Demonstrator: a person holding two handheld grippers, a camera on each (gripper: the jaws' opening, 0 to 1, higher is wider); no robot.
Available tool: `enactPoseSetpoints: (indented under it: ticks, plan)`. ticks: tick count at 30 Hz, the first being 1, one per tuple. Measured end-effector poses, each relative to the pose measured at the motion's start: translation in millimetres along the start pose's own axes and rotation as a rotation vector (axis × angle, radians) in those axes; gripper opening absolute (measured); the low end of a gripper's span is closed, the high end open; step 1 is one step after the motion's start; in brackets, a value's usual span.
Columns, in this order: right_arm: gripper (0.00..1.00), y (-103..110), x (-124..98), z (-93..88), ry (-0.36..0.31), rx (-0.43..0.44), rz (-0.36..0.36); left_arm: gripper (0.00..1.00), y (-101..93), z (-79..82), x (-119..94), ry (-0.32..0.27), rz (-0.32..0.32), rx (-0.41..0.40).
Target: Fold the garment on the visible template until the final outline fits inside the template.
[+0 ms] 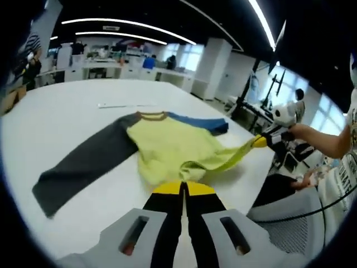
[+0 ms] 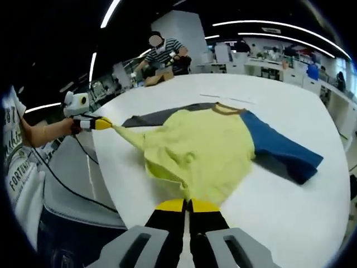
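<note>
A long-sleeved shirt lies face up on the white table, with a yellow-green body, a brown collar, a dark grey sleeve and a blue sleeve. My left gripper is shut on the yellow hem close to the table's near edge. My right gripper, held in a hand, is shut on the other hem corner and draws it out past the table edge. In the right gripper view my right gripper pinches the shirt, and the left gripper holds the stretched corner.
A thin pale strip lies on the table beyond the collar. A grey chair stands by the table's edge beside the person. Desks and people are at the far side of the room. A black cable hangs from the left gripper.
</note>
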State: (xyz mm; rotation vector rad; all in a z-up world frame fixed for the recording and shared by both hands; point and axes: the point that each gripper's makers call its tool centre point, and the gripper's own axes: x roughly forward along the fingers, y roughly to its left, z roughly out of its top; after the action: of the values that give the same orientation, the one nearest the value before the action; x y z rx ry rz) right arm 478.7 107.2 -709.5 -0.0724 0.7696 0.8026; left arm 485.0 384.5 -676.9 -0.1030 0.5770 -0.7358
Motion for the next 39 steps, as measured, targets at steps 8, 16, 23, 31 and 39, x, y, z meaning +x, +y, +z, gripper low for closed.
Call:
enactPoseSetpoints:
  ticks: [8,16,23,31,39]
  plan:
    - [0.0,2.4,-5.6,-12.2,0.02,-0.06,0.011,0.0,-0.2,-11.7,-11.8,0.011,0.058,0.0]
    - [0.0,-9.6,-11.0,-29.1,0.04,-0.053,-0.02,0.0,7.1,-33.4,-19.7,0.064,0.112,0.001]
    - [0.0,-8.5,-6.4,-44.6,0.049,-0.064,-0.007,0.0,7.9,-57.2,-19.2,0.13,0.131,-0.017]
    - [0.0,-8.7,1.5,-65.2,0.085,-0.095,0.001,0.0,14.3,-88.0,-14.7,0.236,0.146,0.032]
    - [0.01,-11.5,1.1,-81.5,0.129,-0.049,-0.003,0.01,24.3,-108.8,-14.3,0.283,0.159,-0.005]
